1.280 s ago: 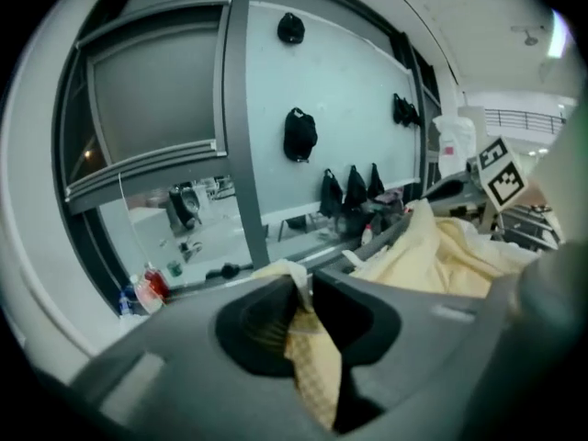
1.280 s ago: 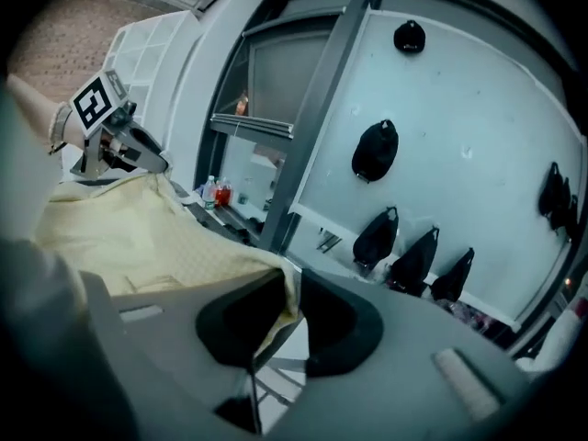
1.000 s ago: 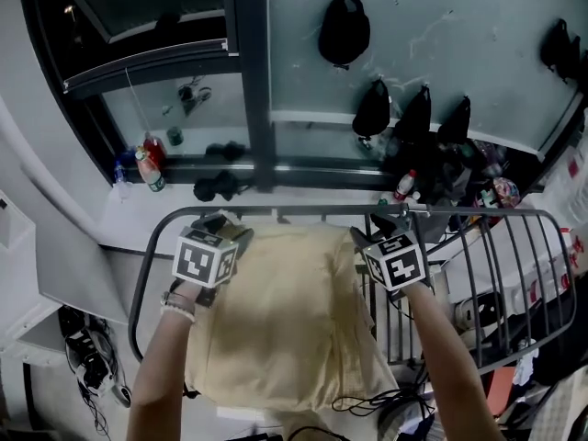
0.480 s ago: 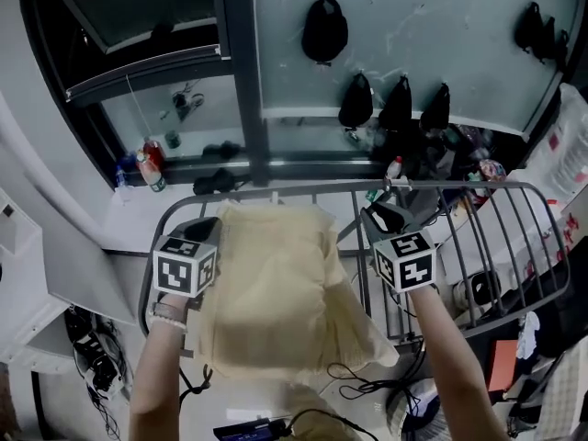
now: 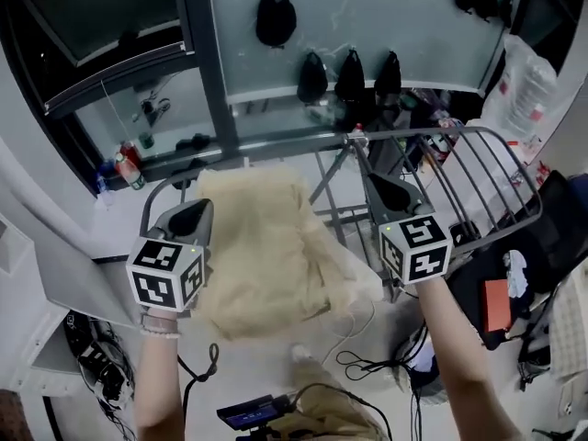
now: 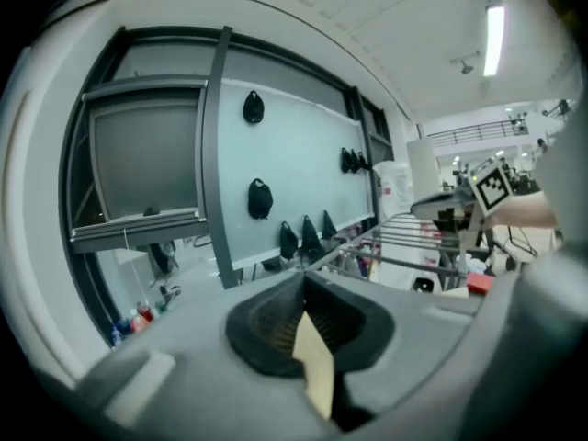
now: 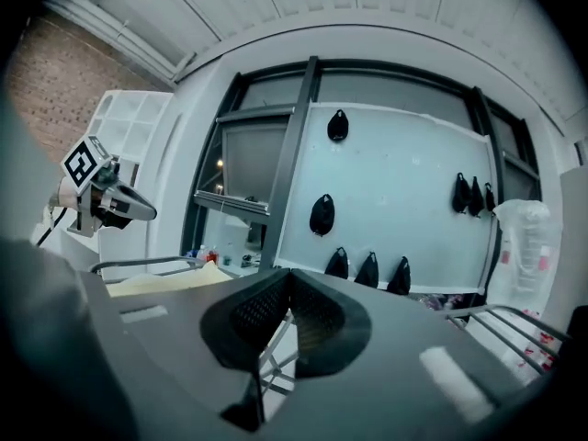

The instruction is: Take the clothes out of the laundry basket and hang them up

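Note:
A beige garment (image 5: pixel 266 246) lies spread over the left end of the grey wire drying rack (image 5: pixel 478 154). My left gripper (image 5: pixel 197 208) hovers beside the garment's left edge, apart from it. Its jaws have just been closing and stand shut with nothing between them (image 6: pixel 303 288); a strip of the garment (image 6: pixel 317 366) shows through the gap below them. My right gripper (image 5: pixel 370 177) hangs over the rack bars, right of the garment. Its jaws have also just been closing and are shut and empty (image 7: pixel 289 278). The laundry basket is not in view.
Dark caps (image 5: pixel 276 16) hang on the glass wall behind the rack. Bottles (image 5: pixel 124 168) stand on the window sill at the left. Cables (image 5: pixel 367 366) and a small device (image 5: pixel 253 414) lie on the floor. A white plastic bag (image 5: pixel 519 81) stands at the far right.
Both grippers have left the garment's far edge, drawn back and risen. Their jaws have gone from open to shut. The garment stays on the rack.

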Motion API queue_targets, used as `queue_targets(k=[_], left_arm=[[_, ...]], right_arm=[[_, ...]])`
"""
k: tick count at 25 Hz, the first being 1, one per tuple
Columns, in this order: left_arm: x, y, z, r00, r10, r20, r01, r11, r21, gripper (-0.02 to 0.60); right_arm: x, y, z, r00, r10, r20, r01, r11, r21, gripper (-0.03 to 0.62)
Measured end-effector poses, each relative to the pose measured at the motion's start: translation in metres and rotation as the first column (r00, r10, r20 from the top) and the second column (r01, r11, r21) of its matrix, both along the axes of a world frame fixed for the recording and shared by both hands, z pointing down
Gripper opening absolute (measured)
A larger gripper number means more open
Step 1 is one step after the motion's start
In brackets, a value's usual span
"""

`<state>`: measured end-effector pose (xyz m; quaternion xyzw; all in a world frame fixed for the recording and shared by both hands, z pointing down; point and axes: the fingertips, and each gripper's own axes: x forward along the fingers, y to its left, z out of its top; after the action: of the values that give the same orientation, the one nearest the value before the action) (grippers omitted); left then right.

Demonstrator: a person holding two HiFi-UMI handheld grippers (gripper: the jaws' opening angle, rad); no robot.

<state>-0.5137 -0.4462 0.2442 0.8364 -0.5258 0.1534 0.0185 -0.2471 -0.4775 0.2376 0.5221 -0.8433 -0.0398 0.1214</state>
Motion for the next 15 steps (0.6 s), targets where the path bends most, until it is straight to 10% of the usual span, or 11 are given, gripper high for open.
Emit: queue_targets(k=[9,15], left_arm=[[0.1,0.103,-0.019,0.97,0.24,-0.05,-0.237,0.97,0.06,-0.006],[0.206,0.149,-0.012,0.895,0.445,-0.027,-0.442,0.894,0.073,-0.006]], right_arm=[[0.07,0.149,-0.024,0.988,0.154,0.003,-0.154,0.985,0.073,0.003],[0.16,0.237,-0.019,0.944,0.329,-0.006,-0.328,0.943,0.062,0.003]])
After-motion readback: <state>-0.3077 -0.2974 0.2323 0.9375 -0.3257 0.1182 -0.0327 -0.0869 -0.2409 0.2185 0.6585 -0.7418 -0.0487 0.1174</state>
